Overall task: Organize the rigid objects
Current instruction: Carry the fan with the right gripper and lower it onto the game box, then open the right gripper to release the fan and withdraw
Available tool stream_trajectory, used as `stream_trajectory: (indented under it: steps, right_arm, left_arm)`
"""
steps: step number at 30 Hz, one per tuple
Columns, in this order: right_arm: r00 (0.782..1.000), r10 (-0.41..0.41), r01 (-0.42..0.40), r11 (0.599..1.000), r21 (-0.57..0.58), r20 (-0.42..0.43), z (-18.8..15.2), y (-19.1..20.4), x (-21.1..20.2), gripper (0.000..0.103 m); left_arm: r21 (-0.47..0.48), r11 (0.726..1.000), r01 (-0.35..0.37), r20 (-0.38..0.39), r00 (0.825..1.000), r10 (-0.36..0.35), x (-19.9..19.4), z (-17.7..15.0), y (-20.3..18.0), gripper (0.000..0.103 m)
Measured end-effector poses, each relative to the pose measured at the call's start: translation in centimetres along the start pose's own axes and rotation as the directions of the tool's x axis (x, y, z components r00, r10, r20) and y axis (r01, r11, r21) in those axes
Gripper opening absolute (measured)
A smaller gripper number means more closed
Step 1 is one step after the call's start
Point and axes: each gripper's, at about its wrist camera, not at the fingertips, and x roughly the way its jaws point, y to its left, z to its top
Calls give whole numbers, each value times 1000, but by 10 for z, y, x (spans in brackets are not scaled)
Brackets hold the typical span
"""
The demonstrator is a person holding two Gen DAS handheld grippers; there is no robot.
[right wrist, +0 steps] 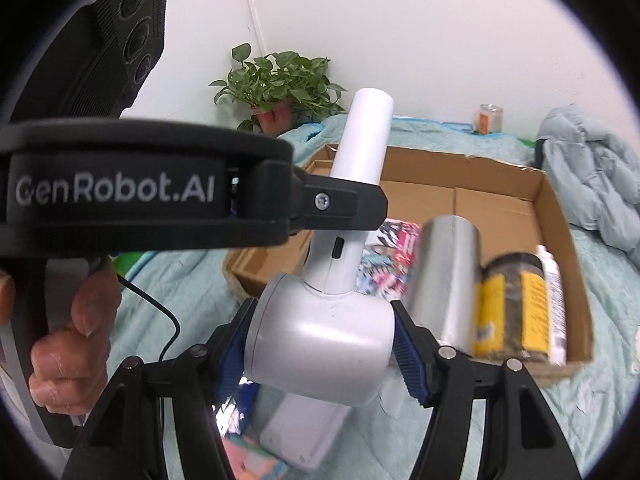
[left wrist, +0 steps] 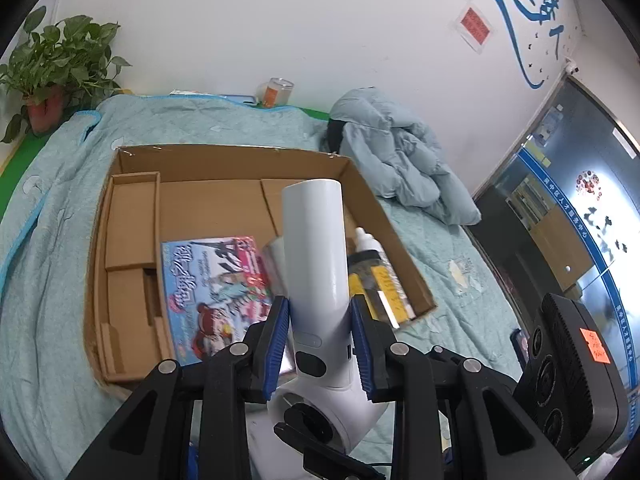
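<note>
— Left-wrist view: what's lying beyond the tongs?
— Cardboard box (left wrist: 224,168), holding a book (left wrist: 216,280).
— And the white dryer (left wrist: 316,264)?
— Left gripper (left wrist: 320,340) is clamping its handle; right gripper (right wrist: 320,344) is clamping its barrel.

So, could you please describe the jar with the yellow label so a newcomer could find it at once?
Find the open cardboard box on the teal bedspread. Along its right wall lies the dark jar, between a silver cylinder and a white bottle; only it has yellow labels.
</note>
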Motion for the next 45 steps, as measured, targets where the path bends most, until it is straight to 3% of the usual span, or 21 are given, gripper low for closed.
stream_trajectory:
  steps: [6,13,18,22,25,30,34,38,42,44,45]
  right_arm:
    - [996,49,-44,997,63,-81,16,-5,50,64]
    - [976,85,-60,990,128,-200,11,-3,99,64]
    - [964,145,-105,978,179,-222,9,-9,106,64]
    - [964,128,-90,982,168,-234,7,-8,105,65]
    - [959,146,-100,976,194,-243,4,-12,105,66]
    - [964,129,-89,981,175,-233,5,-4,101,66]
    - [967,124,-97,987,128,-223,3,7,94,66]
    - [984,82,-69,994,86,-157,-9,10,73,66]
    - [995,19,-10,995,98,-95,-24,7,43,85]
    - [998,-36,40,996,79,-52,-30,7,23,86]
    - [997,-67,69,995,74,-27,-33,6,12,87]
  left_arm:
    - [-70,998,5,-75,997,-11,32,21,59,29]
    - [-138,990,-3,-154,988,-18,76,11,110,29]
    - [-141,989,-50,-173,985,25,88,4,124,30]
    - [-150,987,-51,-194,981,22,97,1,128,30]
    - [-109,988,-112,-246,966,83,109,-7,122,30]
    - [-130,987,-95,-250,966,60,105,-15,123,29]
    - [-111,987,-118,-233,968,90,93,-23,119,29]
    - [-149,983,-111,-200,977,80,72,-28,120,29]
    - [-136,984,-120,-157,983,98,50,-33,112,31]
    - [-92,991,-98,-77,993,91,27,-38,96,37]
    - [-70,991,-111,-25,994,109,14,-42,89,52]
